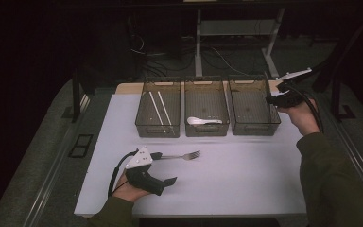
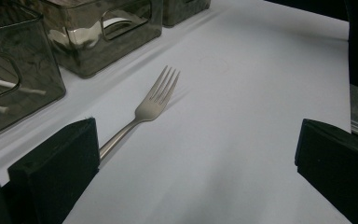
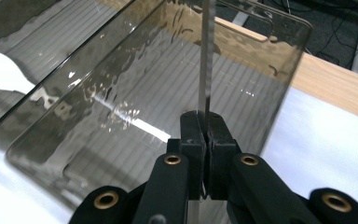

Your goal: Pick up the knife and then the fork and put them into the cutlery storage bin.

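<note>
A metal fork [image 1: 182,155] lies on the white table sheet with its tines pointing right. My left gripper [image 1: 164,168] stands open at its handle end. In the left gripper view the fork [image 2: 154,100] runs away from me and its handle slips out of sight behind the left jaw. My right gripper [image 1: 270,99] hovers at the right rim of the right bin [image 1: 255,128]. Its jaws [image 3: 205,126] are shut on a thin metal blade [image 3: 206,70], seen edge-on, that sticks out over the bin's inside.
Three smoky clear bins stand in a row at the back of the sheet. The left bin [image 1: 158,130] holds two white chopsticks [image 1: 160,109], and the middle bin [image 1: 206,131] holds a white spoon [image 1: 203,121]. A wooden tabletop edge [image 3: 335,79] shows behind the bins.
</note>
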{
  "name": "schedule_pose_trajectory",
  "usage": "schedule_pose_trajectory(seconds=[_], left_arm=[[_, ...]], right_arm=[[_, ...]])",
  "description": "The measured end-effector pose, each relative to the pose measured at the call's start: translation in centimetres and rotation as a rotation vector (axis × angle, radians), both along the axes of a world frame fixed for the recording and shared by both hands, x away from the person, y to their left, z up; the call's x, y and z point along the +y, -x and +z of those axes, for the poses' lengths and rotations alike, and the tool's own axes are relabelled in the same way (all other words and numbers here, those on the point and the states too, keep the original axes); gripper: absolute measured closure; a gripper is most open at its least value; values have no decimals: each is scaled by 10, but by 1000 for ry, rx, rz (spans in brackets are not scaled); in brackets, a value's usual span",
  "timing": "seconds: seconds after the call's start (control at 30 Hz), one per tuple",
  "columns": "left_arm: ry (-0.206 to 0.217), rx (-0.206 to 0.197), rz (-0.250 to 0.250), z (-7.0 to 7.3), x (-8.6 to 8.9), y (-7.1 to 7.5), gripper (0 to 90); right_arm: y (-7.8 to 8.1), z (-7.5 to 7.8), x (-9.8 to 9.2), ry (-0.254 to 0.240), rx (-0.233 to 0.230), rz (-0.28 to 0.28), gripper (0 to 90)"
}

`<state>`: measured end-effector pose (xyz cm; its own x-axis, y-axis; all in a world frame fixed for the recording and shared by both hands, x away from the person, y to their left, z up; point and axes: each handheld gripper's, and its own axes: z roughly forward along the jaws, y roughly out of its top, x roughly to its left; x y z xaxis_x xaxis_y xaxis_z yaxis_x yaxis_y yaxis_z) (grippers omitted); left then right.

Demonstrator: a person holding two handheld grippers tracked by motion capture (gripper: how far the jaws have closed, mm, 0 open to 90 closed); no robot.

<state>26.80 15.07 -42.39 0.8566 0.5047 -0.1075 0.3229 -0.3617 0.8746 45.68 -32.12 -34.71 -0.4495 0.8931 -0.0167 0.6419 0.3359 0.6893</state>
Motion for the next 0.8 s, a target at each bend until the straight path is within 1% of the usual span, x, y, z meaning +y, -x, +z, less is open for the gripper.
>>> schedule_pose_trajectory(seconds=[0.07,0.17,0.23,0.33,0.47,0.57,0.67,0.77,0.8], left_arm=[[1,1,-1,0,0,0,0],[-5,0,-4,0,0,0,0],[-6,0,-5,0,0,0,0],[-6,0,-7,0,-1,0,0],[-9,-1,-12,0,-1,0,0],[-7,-2,-12,0,-1,0,0],[-10,-1,-11,0,-1,0,0],[-11,-3,-9,1,-2,0,0],[-11,-3,-9,0,-2,0,0]], right_arm=[[-7,-5,5,2,11,-1,876],[-17,-16,14,22,32,-1,876],[-22,-23,19,31,48,1,876],[-28,-31,25,40,59,-1,873],[-33,-37,28,27,82,-5,852],[-32,-36,26,-26,77,-14,748],[-30,-34,26,-46,77,-7,663],[-27,-31,24,-94,93,1,562],[-26,-30,23,-101,90,5,530]])
